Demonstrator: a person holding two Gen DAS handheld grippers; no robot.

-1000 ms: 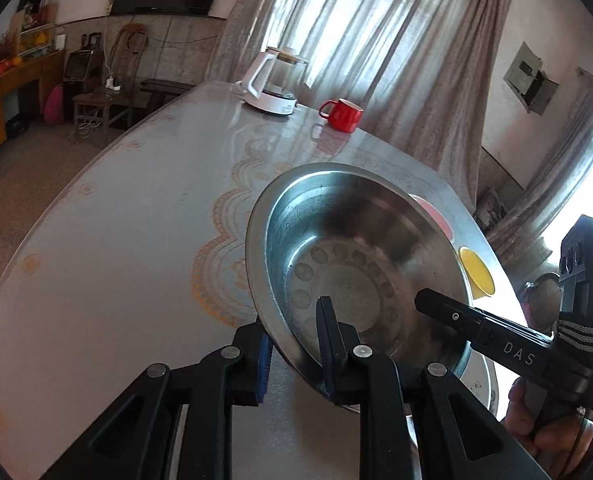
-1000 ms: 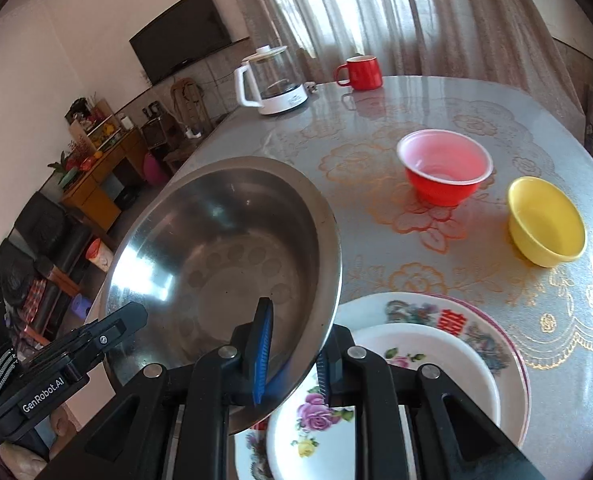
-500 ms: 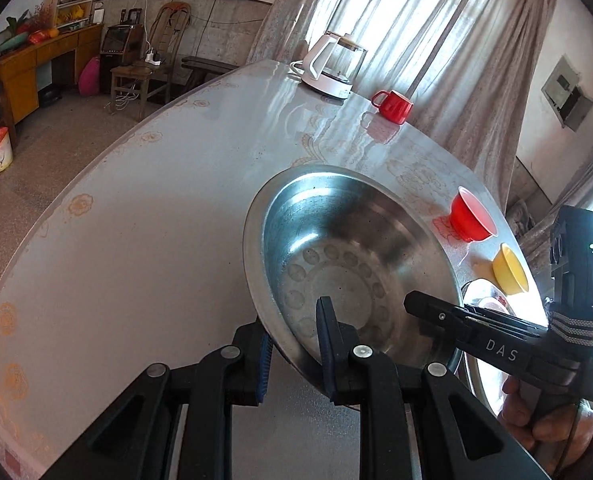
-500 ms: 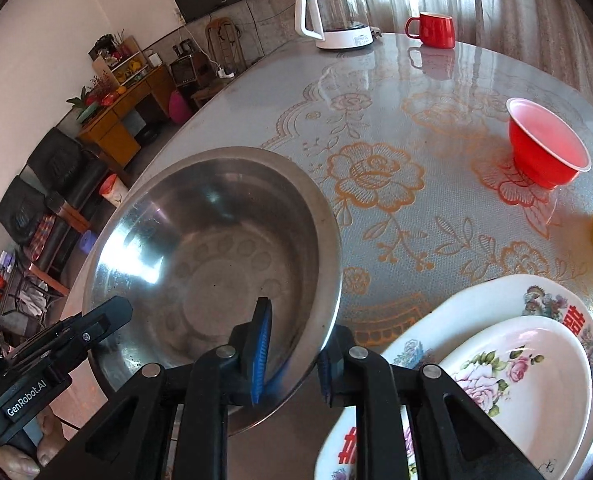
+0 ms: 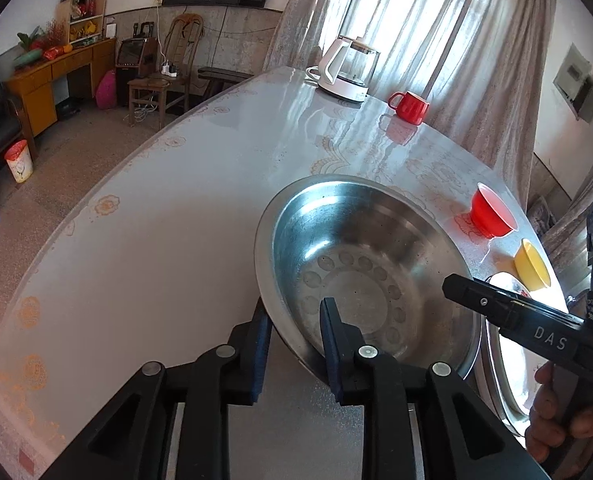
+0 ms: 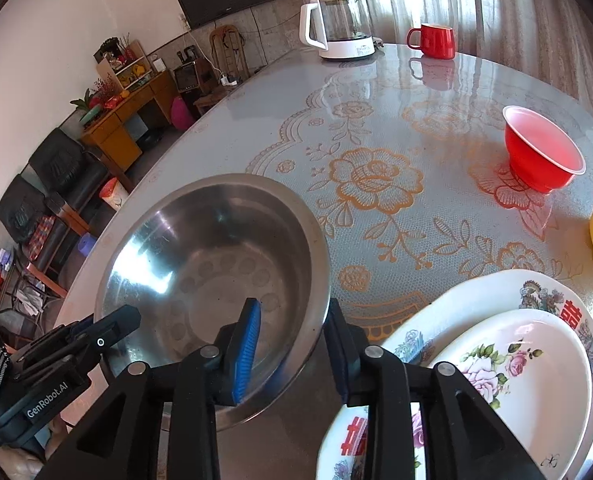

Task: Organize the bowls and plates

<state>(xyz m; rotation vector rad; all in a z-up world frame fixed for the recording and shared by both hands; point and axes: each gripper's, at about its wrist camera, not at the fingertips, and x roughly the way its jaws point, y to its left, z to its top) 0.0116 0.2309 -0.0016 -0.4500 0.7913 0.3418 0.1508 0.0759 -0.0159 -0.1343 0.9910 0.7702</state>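
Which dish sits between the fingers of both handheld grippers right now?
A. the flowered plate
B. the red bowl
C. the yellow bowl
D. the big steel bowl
D. The rim of the steel bowl runs between the fingers of the right gripper and the left gripper, whose jaws are both opening; the red bowl and yellow bowl stand apart on the table.

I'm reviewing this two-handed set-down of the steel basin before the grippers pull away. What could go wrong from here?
1. The right gripper is opening with the steel basin's rim between its fingers; pulling back at an angle could snag and drag the rim.
2. The left gripper is opening around the opposite rim too, so uneven release may tip or slide the basin.
3. The stacked floral plates sit close beside the basin; a shove could knock them.
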